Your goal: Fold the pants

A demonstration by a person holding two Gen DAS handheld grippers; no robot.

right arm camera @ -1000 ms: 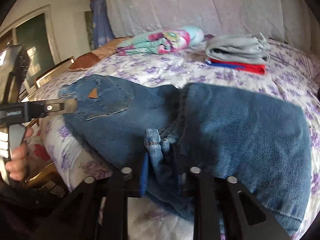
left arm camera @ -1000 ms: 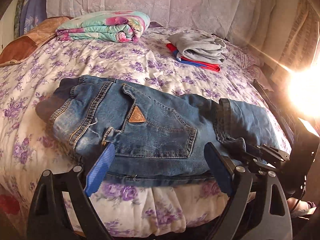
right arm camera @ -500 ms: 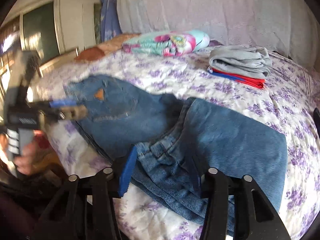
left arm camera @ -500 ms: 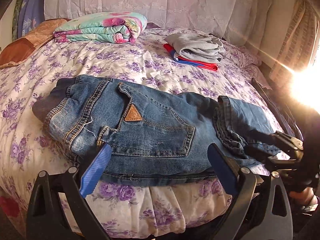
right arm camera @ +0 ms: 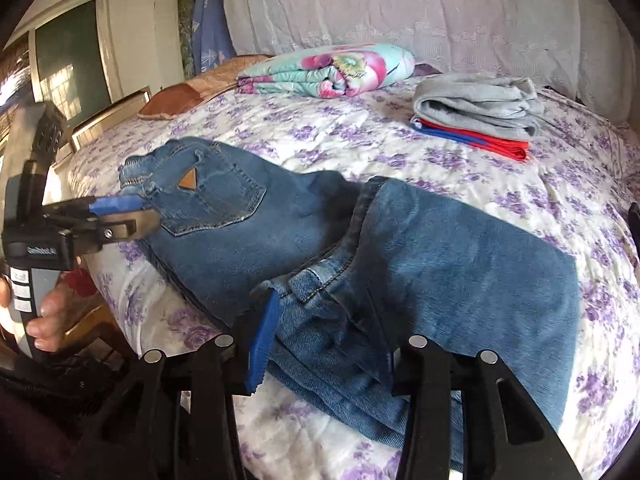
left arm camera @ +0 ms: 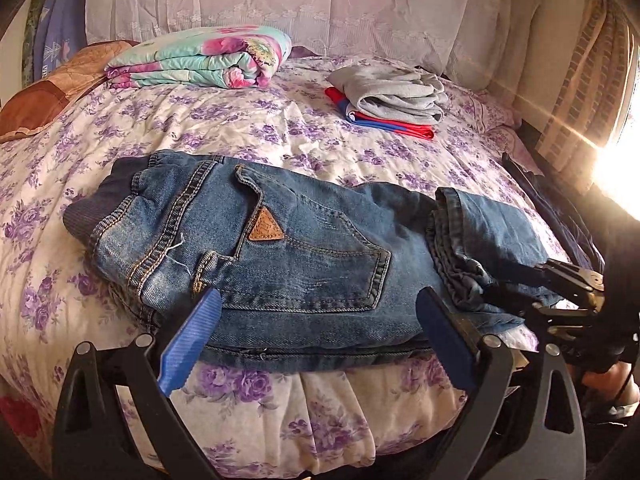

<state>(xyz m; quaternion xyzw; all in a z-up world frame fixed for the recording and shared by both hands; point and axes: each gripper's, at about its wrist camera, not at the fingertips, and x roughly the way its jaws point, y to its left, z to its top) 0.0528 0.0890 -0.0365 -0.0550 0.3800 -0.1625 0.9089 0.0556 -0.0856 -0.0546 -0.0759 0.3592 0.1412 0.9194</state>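
Blue jeans [left arm camera: 304, 264] lie on the flowered bed, waistband to the left, back pocket with a tan triangle patch up, legs folded back over themselves at the right [right arm camera: 460, 264]. My left gripper [left arm camera: 316, 332] is open at the bed's near edge, its blue pads just over the jeans' front edge, holding nothing. My right gripper [right arm camera: 332, 332] is open, with the leg hems bunched between its fingers, not pinched. The right gripper also shows in the left wrist view [left arm camera: 560, 284], and the left gripper shows in the right wrist view [right arm camera: 120, 212].
A folded floral blanket [left arm camera: 200, 58] lies at the back left. A stack of folded grey, red and blue clothes [left arm camera: 392, 100] lies at the back right. A brown pillow [left arm camera: 52, 96] lies far left. The bed edge [left arm camera: 320, 408] drops just in front. Bright window glare is at the right.
My right gripper was shut on the leg hems a second ago; it has opened and let them drop onto the jeans. Both grippers have pulled back slightly.
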